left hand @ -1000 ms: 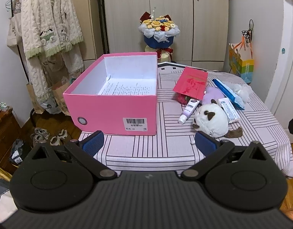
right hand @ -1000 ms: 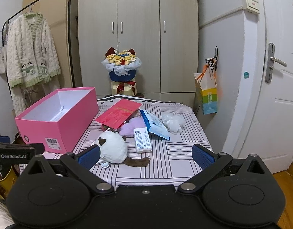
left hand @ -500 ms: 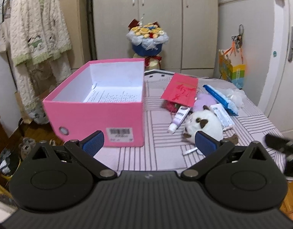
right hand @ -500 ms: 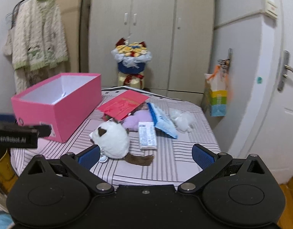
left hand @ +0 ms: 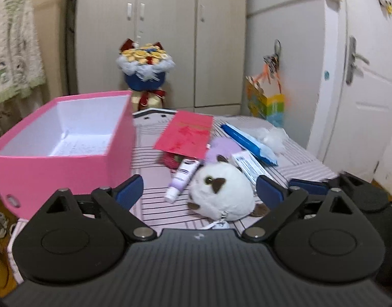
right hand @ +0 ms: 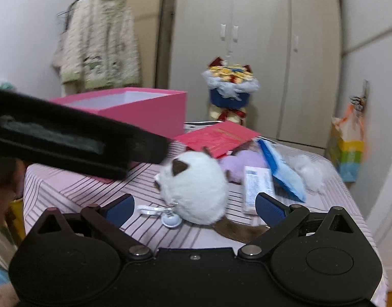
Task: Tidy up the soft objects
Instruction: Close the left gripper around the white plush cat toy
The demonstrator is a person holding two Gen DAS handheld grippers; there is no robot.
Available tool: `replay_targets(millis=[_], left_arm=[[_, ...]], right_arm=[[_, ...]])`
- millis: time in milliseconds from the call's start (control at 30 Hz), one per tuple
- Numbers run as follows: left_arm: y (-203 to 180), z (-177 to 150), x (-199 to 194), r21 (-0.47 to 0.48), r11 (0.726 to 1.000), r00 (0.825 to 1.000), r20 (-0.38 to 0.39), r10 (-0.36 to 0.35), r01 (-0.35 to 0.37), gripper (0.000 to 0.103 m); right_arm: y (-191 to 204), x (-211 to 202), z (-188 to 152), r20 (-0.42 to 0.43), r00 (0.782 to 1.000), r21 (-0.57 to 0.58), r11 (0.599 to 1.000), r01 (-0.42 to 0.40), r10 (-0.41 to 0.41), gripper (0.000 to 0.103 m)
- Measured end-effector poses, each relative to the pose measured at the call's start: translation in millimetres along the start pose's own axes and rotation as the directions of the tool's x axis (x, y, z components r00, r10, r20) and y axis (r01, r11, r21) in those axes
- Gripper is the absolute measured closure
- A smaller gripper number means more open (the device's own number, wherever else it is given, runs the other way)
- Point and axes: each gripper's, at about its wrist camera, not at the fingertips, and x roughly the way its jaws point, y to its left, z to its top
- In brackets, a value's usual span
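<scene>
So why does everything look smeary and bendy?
Left wrist view: motion blur smears the pink box and door; the fisheye lens bows the door. Right wrist view: the cardigan is blurred, and the left tool's black body is a fuzzy shape.

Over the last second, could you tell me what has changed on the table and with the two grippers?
Both grippers have moved in toward the white plush cat: the left gripper and right gripper now frame it between open fingers, neither touching it yet. Nothing was grasped or released. The pink box, red envelope and cream tube lie as before.
</scene>
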Motion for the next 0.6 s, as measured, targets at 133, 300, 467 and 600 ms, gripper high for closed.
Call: replay_targets(millis=[133,300,467,600], left_arm=[[-7.8,-3.7,25.3,0.007,0.999,0.996,-0.072,-0.049,0.050,0.015],[-0.7,-3.9,48.1,-0.019,0.998,0.991,-0.118,-0.065,0.063,0.017],[8.4,-4.7,61.5,-0.113,0.979,0.975,-0.120,-0.185,0.172,0.017],[-1.5,-7.4,68.8,-0.072,0.990,0.982,-0.140,-0.127,0.118,0.017]], right_arm=[[-15.7,27.4,-0.4,-0.037,0.997,0.071,0.995,-0.067,0.070,0.013],[-20.9,45.8,-1.1,-0.027,0.992,0.025,0.992,-0.125,0.126,0.014],[-26.4,58.9,-4.5,-0.037,0.989,0.064,0.988,-0.141,0.144,0.014],[-34.9,69.2,-10.6,-0.067,0.978,0.171,0.968,-0.184,0.198,0.025]])
